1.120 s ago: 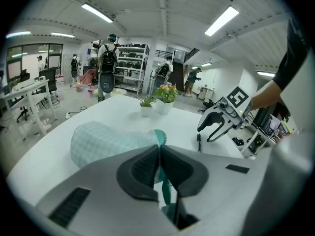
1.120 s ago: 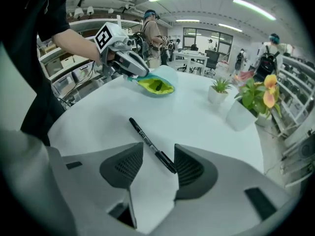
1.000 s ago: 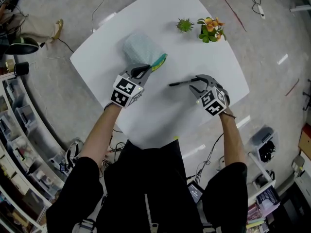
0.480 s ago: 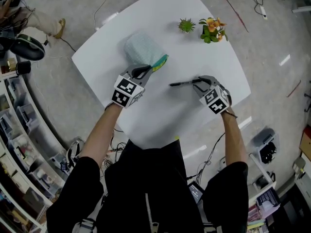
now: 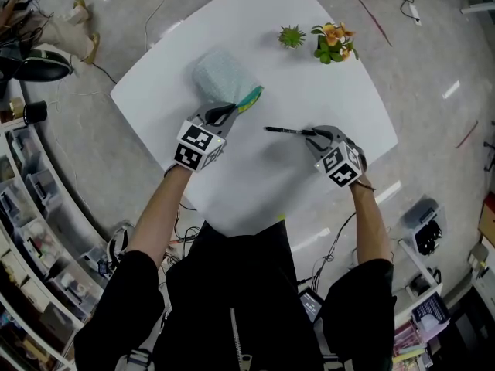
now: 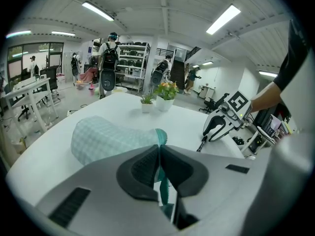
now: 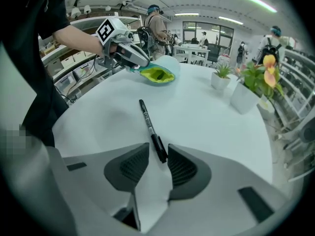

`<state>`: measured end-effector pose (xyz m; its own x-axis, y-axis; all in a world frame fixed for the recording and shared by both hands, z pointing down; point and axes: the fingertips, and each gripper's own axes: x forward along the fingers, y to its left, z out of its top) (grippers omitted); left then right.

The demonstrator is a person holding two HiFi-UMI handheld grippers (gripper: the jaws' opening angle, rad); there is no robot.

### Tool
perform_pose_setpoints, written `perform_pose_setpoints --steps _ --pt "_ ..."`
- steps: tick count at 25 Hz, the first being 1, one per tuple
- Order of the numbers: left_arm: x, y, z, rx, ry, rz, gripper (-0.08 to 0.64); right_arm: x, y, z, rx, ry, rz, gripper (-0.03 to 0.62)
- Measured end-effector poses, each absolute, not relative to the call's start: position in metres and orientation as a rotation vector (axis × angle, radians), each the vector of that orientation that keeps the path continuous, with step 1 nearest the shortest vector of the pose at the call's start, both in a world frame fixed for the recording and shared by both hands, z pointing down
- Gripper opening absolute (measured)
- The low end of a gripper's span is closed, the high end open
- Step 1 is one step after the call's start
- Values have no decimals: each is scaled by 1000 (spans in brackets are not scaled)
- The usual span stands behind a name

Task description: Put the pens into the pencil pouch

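Black pen sits between the right gripper's jaws, which have just been closing but aren't pinching yet — pickup looks imminent — while the left gripper clamps the pencil pouch's lip.

Head view: high, steeply down, whole bench.
Gripper views: low, close; both share potted plants.

On the table: pouch to the left, pen to its right (well apart). Behind the pen, near the far edge, small plant just left of flower plant.
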<state>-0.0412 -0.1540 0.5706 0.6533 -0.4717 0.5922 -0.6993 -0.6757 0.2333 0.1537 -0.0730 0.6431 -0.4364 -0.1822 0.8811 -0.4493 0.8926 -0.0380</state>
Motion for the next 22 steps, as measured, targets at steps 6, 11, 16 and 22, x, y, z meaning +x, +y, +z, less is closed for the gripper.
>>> perform_pose_setpoints --steps 6,11,16,22 --pt "-41 -154 565 2437 -920 683 34 157 -62 646 483 -2003 304 84" --pt "-42 -154 561 2444 -922 683 34 156 -61 644 516 -2002 303 75" --pt "-42 -154 562 2446 -920 685 34 154 -60 643 536 -2014 281 69" --pt "-42 -153 563 2439 -920 681 34 154 -59 637 584 -2046 329 67"
